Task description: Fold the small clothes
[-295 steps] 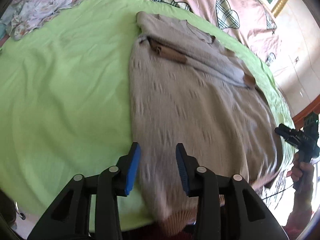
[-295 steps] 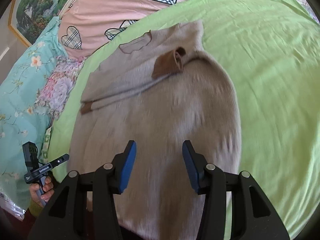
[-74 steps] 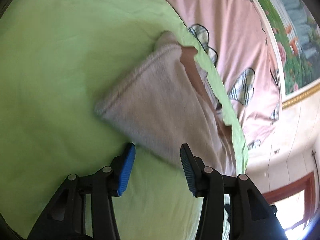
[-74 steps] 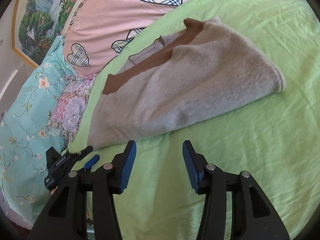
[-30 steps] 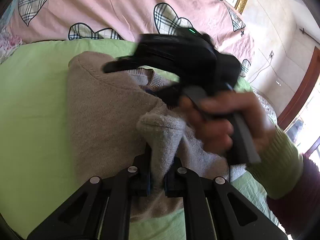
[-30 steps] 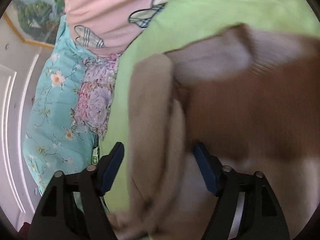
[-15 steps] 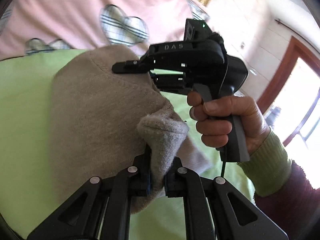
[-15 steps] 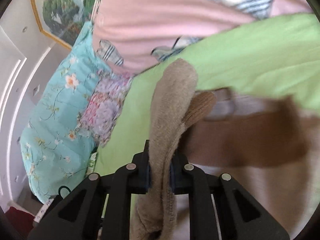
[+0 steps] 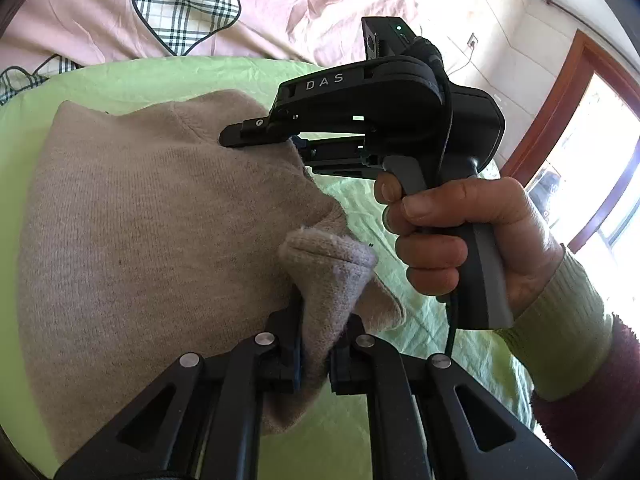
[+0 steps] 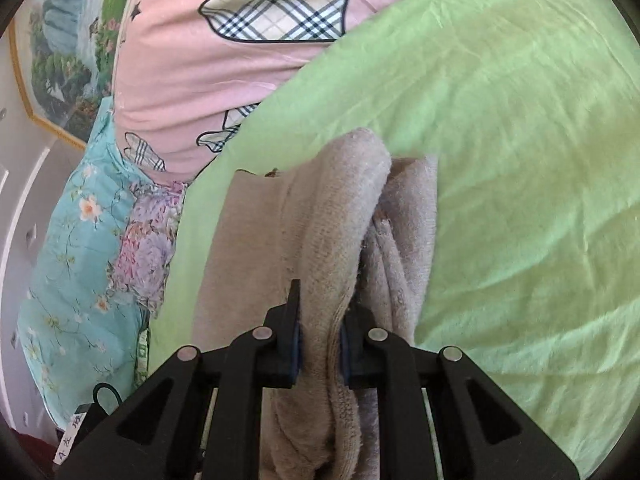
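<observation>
A beige knitted sweater (image 9: 140,240) lies folded on the green bedsheet (image 9: 168,76). My left gripper (image 9: 316,344) is shut on a bunched corner of the sweater and holds it raised. My right gripper (image 10: 320,328) is shut on another thick fold of the sweater (image 10: 332,216), which hangs down between its fingers. In the left wrist view the right gripper (image 9: 264,136) is held by a hand just beyond the sweater's far edge, its fingertips on the cloth.
A pink quilt with plaid hearts (image 9: 184,12) lies behind the green sheet (image 10: 520,160). A turquoise floral pillow (image 10: 80,240) sits at the left. A framed picture (image 10: 60,40) hangs on the wall. A wooden door frame (image 9: 560,100) stands at the right.
Since a second ago both grippers have closed on the sweater's edges and lifted them. The right gripper has moved up and back, and the sweater now lies folded over itself.
</observation>
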